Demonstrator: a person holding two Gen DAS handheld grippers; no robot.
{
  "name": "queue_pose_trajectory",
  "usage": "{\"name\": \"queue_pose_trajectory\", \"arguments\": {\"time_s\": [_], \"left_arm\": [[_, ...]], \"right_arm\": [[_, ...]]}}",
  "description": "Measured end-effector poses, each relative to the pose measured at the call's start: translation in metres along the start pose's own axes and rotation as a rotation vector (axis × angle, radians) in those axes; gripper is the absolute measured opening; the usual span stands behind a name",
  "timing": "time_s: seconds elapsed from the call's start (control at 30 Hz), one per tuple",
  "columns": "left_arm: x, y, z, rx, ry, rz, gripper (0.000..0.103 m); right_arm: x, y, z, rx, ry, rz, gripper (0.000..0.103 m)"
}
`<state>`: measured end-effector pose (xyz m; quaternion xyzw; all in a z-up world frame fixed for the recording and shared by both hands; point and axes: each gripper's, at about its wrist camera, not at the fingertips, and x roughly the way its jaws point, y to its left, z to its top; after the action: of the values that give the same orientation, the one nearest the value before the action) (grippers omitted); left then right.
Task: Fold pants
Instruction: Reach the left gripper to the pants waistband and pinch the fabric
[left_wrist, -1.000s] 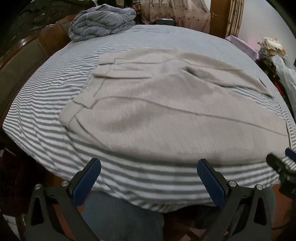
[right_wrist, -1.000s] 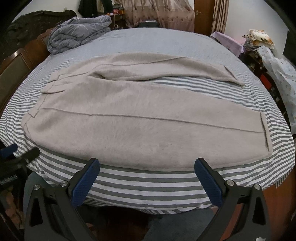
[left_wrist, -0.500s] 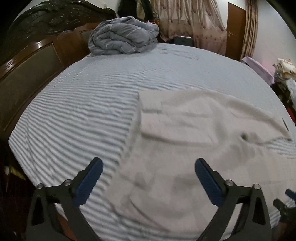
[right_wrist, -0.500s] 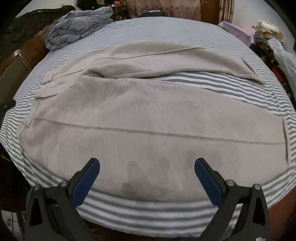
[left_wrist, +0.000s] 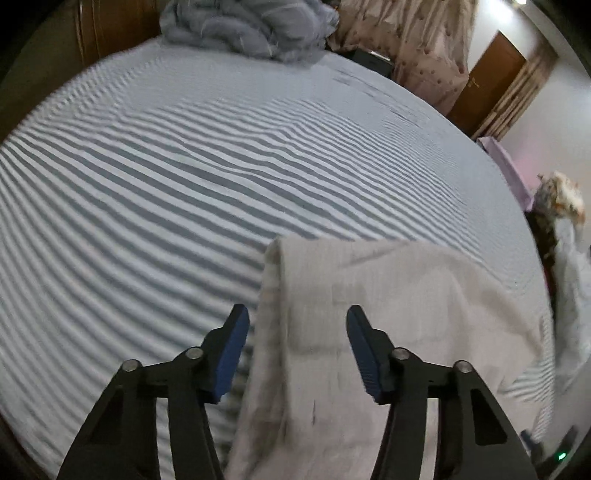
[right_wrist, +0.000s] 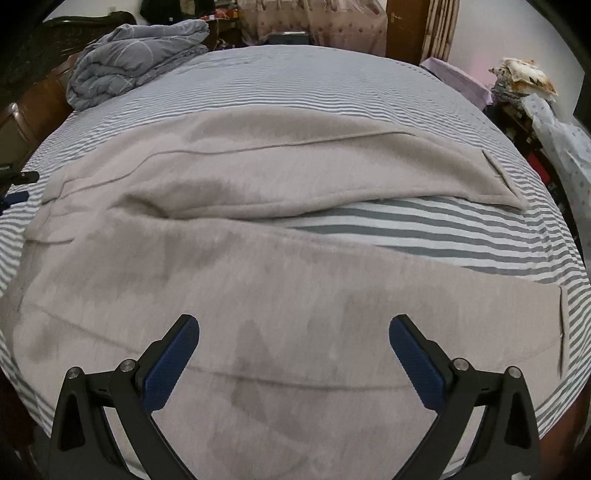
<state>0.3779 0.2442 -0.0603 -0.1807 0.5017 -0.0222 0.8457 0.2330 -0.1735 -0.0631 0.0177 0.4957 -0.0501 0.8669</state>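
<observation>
Striped bed (right_wrist: 369, 92) carries the pants (right_wrist: 258, 258) along its near edge. My left gripper (left_wrist: 297, 328), jaws just narrowing and half open, straddles their waist end without pinching; my right gripper (right_wrist: 293, 338) hovers wide open over the near leg.

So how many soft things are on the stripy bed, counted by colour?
Beige pants: 1
Grey-blue quilt: 1
Total: 2, both lying on the striped sheet.
</observation>
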Motion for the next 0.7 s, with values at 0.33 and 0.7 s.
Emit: {"name": "queue_pose_trajectory", "arguments": {"time_s": [0.33,0.7], "left_arm": [[0.048,0.017,0.031,-0.11,0.067,-0.128,0.034],[0.048,0.024,0.029,-0.147,0.003,-0.132,0.011]], "right_arm": [[0.025,0.002,0.011,-0.009,0.034,-0.018,0.102],[0.05,0.033,0.117,-0.246,-0.001,0.043,0.101]]}}
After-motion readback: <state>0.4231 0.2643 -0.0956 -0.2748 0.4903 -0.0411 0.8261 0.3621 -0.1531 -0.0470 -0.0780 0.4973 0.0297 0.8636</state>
